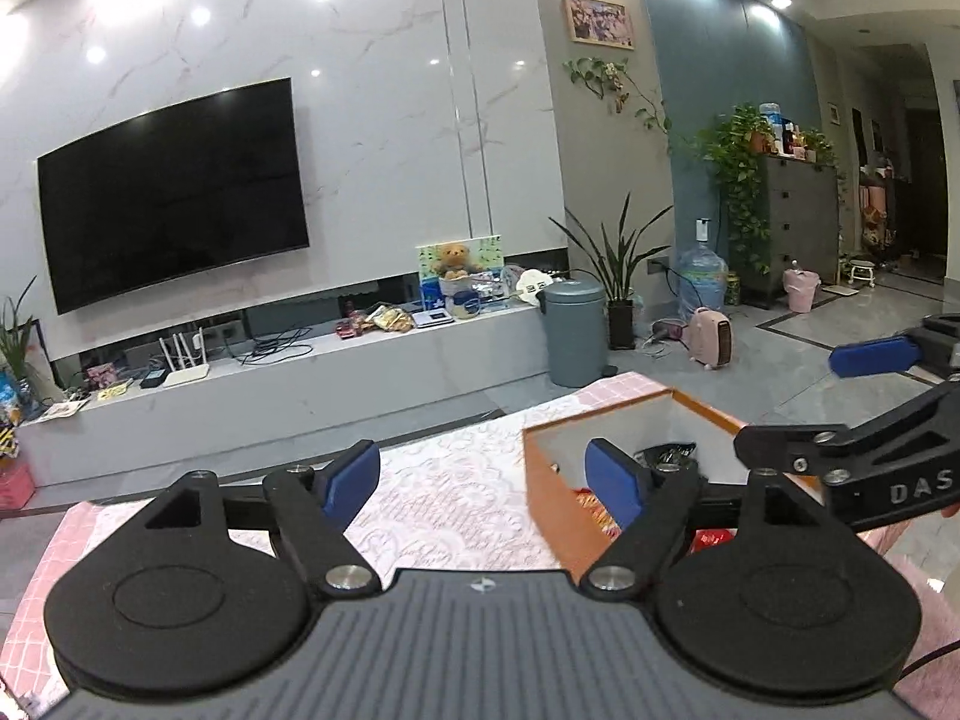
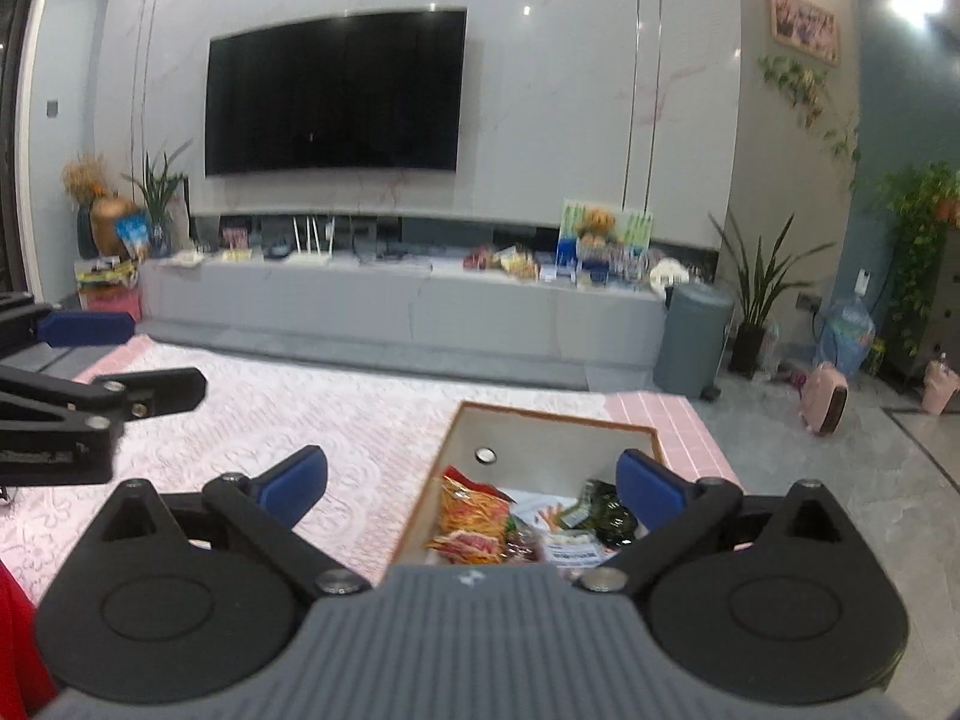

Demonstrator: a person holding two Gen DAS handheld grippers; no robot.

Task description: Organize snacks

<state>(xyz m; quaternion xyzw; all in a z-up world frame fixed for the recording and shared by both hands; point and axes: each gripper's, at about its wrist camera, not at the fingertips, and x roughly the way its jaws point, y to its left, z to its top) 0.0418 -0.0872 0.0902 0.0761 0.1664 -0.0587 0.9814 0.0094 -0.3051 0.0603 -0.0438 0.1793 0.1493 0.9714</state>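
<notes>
An orange box [image 1: 552, 510] with a pale inside stands at the table's right end; it also shows in the right wrist view [image 2: 432, 474]. Several snack packets lie in it: an orange-yellow packet [image 2: 471, 510], a dark green packet [image 2: 606, 510] and a white labelled packet [image 2: 570, 549]. My left gripper [image 1: 483, 483] is open and empty, above the box's left wall. My right gripper [image 2: 471, 489] is open and empty, above the box. The right gripper also shows in the left wrist view [image 1: 828, 408], and the left gripper in the right wrist view [image 2: 126, 354].
The table has a pink lace cloth [image 2: 312, 414]. Beyond it are a grey TV bench [image 2: 396, 300] with clutter, a grey bin [image 2: 690, 336], potted plants, a water jug [image 1: 702, 276] and a pink heater [image 2: 828, 399] on the floor.
</notes>
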